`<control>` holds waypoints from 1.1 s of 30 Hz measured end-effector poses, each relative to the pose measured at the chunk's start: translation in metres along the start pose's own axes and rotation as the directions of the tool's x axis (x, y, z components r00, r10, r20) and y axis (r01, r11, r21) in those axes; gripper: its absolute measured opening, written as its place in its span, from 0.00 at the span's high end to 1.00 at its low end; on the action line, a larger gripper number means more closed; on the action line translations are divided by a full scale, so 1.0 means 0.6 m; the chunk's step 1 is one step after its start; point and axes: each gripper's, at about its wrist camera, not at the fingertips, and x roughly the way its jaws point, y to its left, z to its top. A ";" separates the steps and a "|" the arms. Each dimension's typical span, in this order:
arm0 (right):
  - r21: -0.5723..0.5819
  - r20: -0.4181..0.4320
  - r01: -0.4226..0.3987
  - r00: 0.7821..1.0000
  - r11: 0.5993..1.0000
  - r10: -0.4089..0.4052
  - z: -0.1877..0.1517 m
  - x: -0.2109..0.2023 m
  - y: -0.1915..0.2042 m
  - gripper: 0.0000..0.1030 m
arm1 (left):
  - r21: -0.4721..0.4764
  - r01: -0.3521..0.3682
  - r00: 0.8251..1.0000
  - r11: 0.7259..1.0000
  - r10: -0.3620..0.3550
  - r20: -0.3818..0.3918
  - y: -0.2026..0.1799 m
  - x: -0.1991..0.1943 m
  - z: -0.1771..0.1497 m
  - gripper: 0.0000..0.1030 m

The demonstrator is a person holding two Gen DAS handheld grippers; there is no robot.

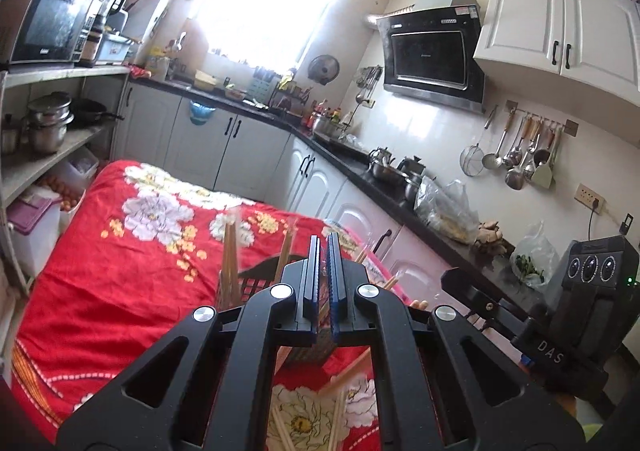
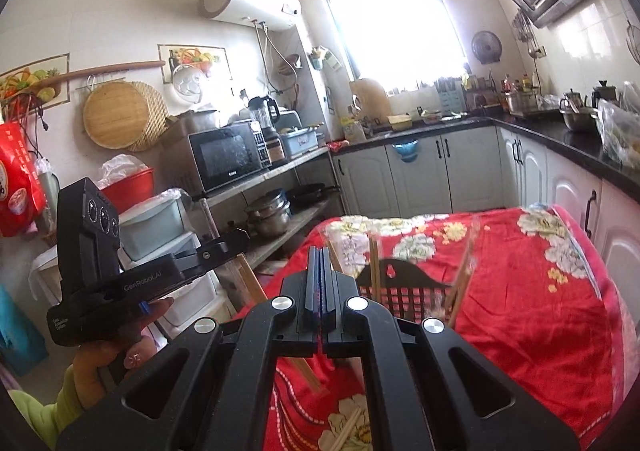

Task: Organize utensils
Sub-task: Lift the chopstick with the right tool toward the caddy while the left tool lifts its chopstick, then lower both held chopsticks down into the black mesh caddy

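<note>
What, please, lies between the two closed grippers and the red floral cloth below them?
A dark lattice holder with upright chopsticks, clearest in the right wrist view.

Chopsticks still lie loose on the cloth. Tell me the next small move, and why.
Probably lower the right hand-held gripper toward the loose chopsticks and open it: both grippers are shut and empty, while the black holder already has some chopsticks standing in it.
</note>
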 end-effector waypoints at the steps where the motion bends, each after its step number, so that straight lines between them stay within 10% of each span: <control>1: -0.003 0.006 -0.004 1.000 1.000 0.004 0.006 0.000 0.002 0.99 | 0.004 0.006 1.000 1.000 -0.006 0.007 -0.003 -0.001 0.008 0.99; 33: -0.099 0.149 -0.001 0.989 0.995 0.016 0.165 0.057 0.019 0.99 | 0.078 -0.079 0.990 0.994 0.069 0.121 -0.041 0.068 0.142 0.99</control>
